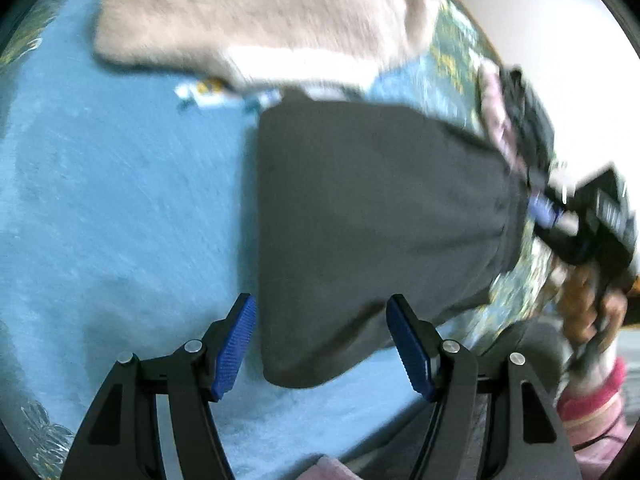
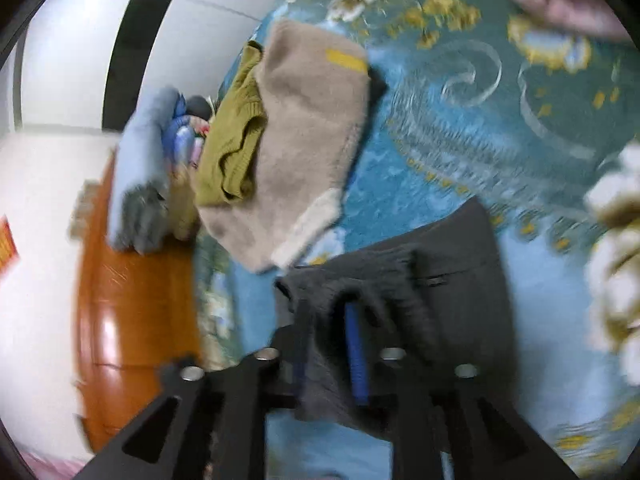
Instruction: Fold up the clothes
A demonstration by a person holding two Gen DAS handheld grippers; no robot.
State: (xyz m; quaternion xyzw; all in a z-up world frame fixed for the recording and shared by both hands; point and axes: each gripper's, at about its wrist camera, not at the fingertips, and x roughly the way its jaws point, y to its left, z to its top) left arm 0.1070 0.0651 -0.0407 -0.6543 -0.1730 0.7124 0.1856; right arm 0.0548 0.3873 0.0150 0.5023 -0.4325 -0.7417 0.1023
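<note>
While the left gripper hangs with its blue pads spread wide and nothing between them, a dark grey garment lies just ahead on the blue patterned bedspread. Beyond it sits a folded beige sweater. Further right, the right gripper pinches the grey cloth's bunched edge, as far as the blur allows.

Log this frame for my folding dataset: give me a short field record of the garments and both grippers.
surface: blue patterned bedspread
garment in work: dark grey garment, lying on the bedspread
left gripper: open, at the garment's near edge
right gripper: shut on the garment's edge
other clothes: beige sweater, olive knit beside it
image quality: motion blur
</note>
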